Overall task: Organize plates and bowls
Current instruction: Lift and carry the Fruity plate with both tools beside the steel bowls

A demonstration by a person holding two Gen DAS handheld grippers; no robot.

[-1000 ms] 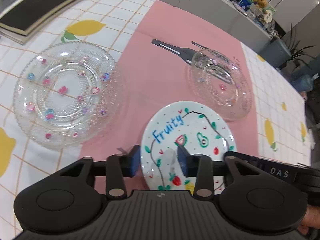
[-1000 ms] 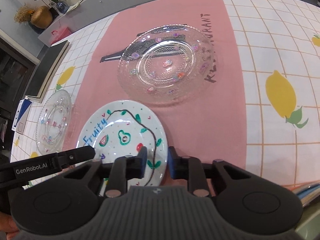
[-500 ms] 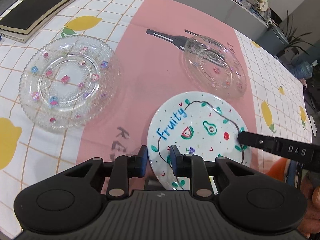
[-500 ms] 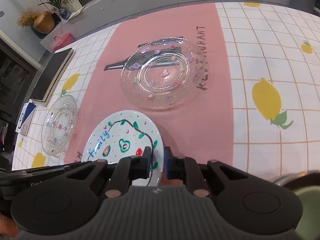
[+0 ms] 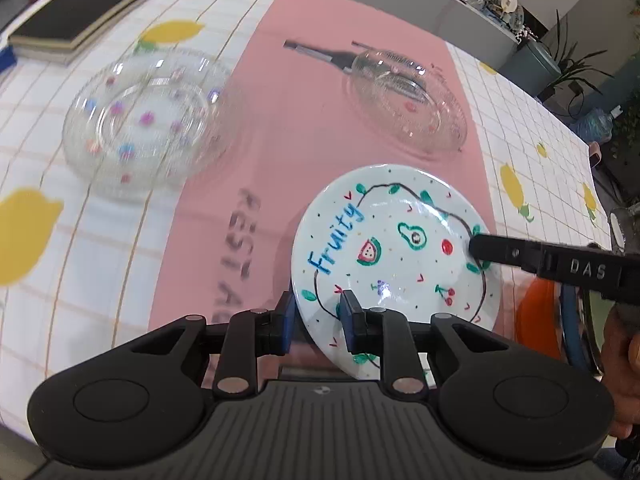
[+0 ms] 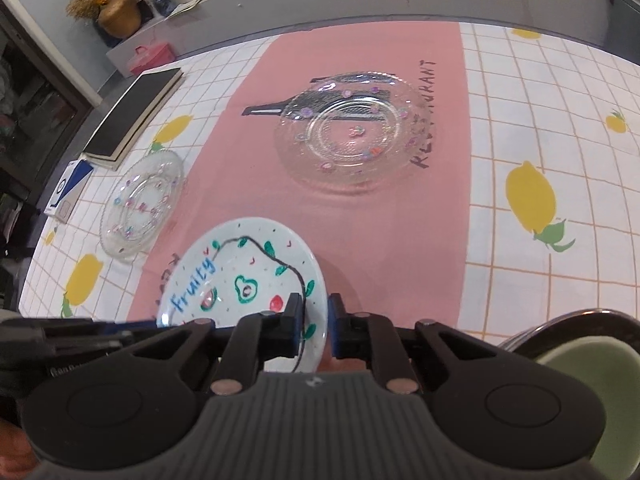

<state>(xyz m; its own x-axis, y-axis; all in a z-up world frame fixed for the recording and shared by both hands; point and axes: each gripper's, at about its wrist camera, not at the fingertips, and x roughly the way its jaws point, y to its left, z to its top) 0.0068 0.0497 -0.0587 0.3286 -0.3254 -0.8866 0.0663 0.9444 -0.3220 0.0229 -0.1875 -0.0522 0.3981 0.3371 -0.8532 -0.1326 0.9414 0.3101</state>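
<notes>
A white "Fruity" plate (image 5: 396, 248) with painted fruit is held tilted above the pink runner. My left gripper (image 5: 318, 320) is shut on its near-left rim. My right gripper (image 6: 314, 326) is shut on the opposite rim, and its finger (image 5: 520, 256) shows from the right in the left wrist view. The plate also shows in the right wrist view (image 6: 240, 272). A clear glass plate with coloured dots (image 5: 148, 120) lies on the left, also in the right wrist view (image 6: 142, 204). A second glass plate (image 6: 352, 136) lies farther back on the runner, also in the left wrist view (image 5: 408, 96).
A dark notebook (image 5: 88, 8) lies at the far left corner of the lemon-print tablecloth. A pale green bowl (image 6: 592, 400) inside a metal rim sits near right. A blue-white box (image 6: 70, 188) lies by the left edge. A counter runs behind the table.
Both grippers have lifted the Fruity plate off the table and toward me, tilting it. The left jaws closed on its rim from open a second ago. The glass plates have not moved.
</notes>
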